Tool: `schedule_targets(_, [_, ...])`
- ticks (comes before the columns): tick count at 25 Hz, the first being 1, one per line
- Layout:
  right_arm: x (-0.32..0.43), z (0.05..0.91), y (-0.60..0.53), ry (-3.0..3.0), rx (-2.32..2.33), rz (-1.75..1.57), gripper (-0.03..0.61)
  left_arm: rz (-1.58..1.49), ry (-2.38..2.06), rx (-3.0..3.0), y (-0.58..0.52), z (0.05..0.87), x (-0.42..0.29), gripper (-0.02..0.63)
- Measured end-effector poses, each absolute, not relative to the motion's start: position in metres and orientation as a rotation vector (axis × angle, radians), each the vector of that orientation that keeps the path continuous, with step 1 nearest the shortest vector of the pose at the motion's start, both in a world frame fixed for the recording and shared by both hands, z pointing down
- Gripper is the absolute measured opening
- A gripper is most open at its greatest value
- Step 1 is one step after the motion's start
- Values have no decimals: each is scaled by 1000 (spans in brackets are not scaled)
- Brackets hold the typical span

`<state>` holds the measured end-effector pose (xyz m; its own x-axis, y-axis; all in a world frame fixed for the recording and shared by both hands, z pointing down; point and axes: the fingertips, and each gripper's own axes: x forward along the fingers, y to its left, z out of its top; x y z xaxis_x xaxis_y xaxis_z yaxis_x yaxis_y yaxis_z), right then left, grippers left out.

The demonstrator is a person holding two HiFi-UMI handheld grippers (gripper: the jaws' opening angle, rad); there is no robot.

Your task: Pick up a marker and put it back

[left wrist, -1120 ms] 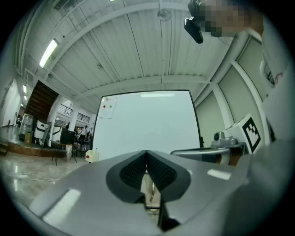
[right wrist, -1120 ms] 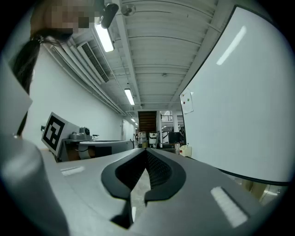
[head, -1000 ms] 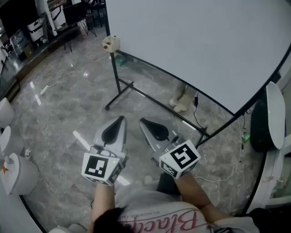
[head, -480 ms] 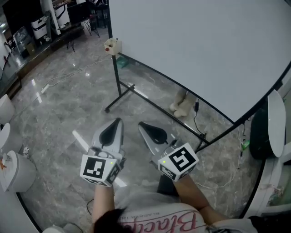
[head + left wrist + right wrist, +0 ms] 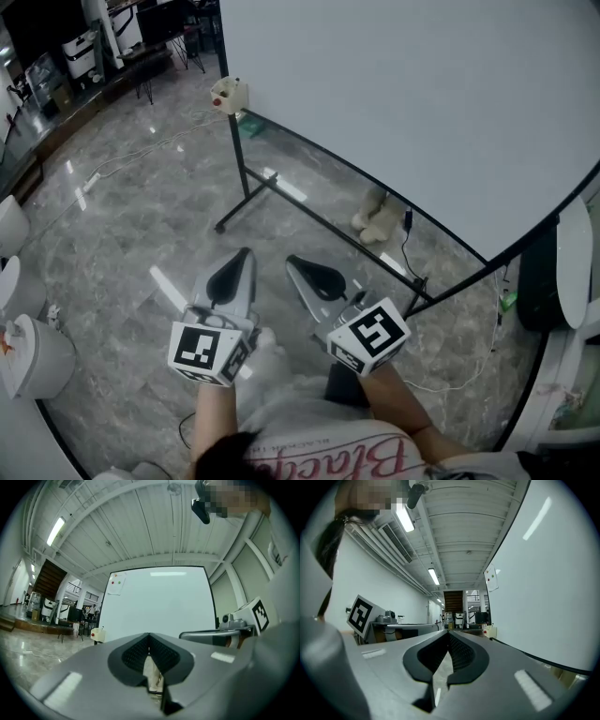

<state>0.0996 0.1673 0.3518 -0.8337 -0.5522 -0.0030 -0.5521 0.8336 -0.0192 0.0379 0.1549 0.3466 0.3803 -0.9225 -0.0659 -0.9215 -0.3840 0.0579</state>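
No marker shows in any view. A large whiteboard (image 5: 422, 103) on a black stand fills the upper right of the head view, and it also appears ahead in the left gripper view (image 5: 159, 602). A small cream box (image 5: 228, 93) with a red dot hangs at the board's lower left corner. My left gripper (image 5: 246, 253) and right gripper (image 5: 293, 262) hover side by side over the marble floor, short of the board. Both are shut with nothing between the jaws, as the left gripper (image 5: 149, 635) and right gripper (image 5: 449, 633) views confirm.
The stand's black leg (image 5: 246, 187) and lower rail (image 5: 347, 239) cross the floor ahead. A pale soft object (image 5: 377, 216) lies under the board, with cables nearby. White round containers (image 5: 37, 356) stand at the left; a white chair (image 5: 568, 244) stands at the right.
The head view has drifted slightly, so the board sits a little differently in frame. Both grippers stay shut and hardly move.
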Motion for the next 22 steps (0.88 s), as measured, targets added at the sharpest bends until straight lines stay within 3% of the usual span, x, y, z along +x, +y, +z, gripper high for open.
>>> schedule_targets(22, [2, 345, 1, 3003, -989, 14, 2, -191, -1604, 2651, -19, 345, -45, 0])
